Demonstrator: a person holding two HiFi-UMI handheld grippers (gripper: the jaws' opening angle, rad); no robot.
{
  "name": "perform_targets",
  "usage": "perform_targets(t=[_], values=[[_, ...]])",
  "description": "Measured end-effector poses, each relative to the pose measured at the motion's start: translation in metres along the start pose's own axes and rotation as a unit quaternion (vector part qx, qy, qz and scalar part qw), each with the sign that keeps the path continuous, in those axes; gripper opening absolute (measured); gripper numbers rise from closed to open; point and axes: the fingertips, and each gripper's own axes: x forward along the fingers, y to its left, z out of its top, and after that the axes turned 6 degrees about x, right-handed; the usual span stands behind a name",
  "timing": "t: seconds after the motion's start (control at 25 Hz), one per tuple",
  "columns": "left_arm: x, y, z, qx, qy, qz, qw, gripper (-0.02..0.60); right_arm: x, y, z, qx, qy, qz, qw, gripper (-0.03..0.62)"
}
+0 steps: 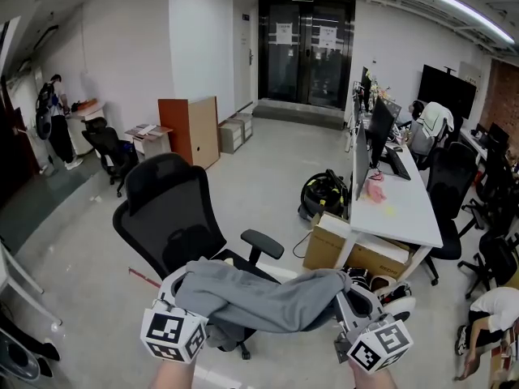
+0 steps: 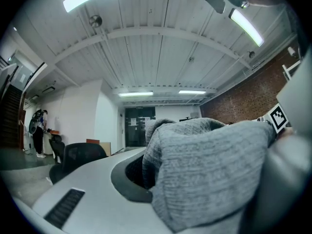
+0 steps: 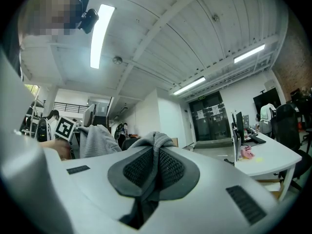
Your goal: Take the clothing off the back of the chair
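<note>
- My left gripper (image 1: 180,287) and right gripper (image 1: 347,298) both hold the grey clothing (image 1: 268,302), fingers closed on it.
- I judge its sagging middle may snag on the chair (image 1: 166,209).

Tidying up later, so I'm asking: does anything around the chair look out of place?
Only small things: a thin red stick lies on the floor beside the chair, and a cardboard box juts out from under the white desk.

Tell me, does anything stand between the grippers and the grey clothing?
Nothing visible does. The left gripper and the right gripper are each shut on the grey clothing, which hangs between them. The back of the black chair beyond it is bare.
</note>
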Motion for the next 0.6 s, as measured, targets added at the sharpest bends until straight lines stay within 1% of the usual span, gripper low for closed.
perform_targets(t=[0.16, 0.36, 0.48, 0.6], values=[[0.004, 0.0, 0.023, 0.018, -0.021, -0.007, 0.9996, 0.035, 0.0, -0.001, 0.009, -0.004, -0.008, 0.0, 1.0, 0.032], [0.005, -0.001, 0.048, 0.029, -0.044, -0.009, 0.9986, 0.035, -0.001, 0.001, 0.02, -0.012, -0.018, 0.004, 1.0, 0.032], [0.005, -0.002, 0.042, 0.026, -0.04, -0.011, 0.9988, 0.035, 0.0, 0.004, 0.018, -0.015, -0.015, 0.004, 1.0, 0.032], [0.003, -0.004, 0.02, 0.008, -0.022, -0.004, 0.9997, 0.035, 0.001, 0.007, 0.008, -0.015, -0.006, 0.004, 1.0, 0.032]])
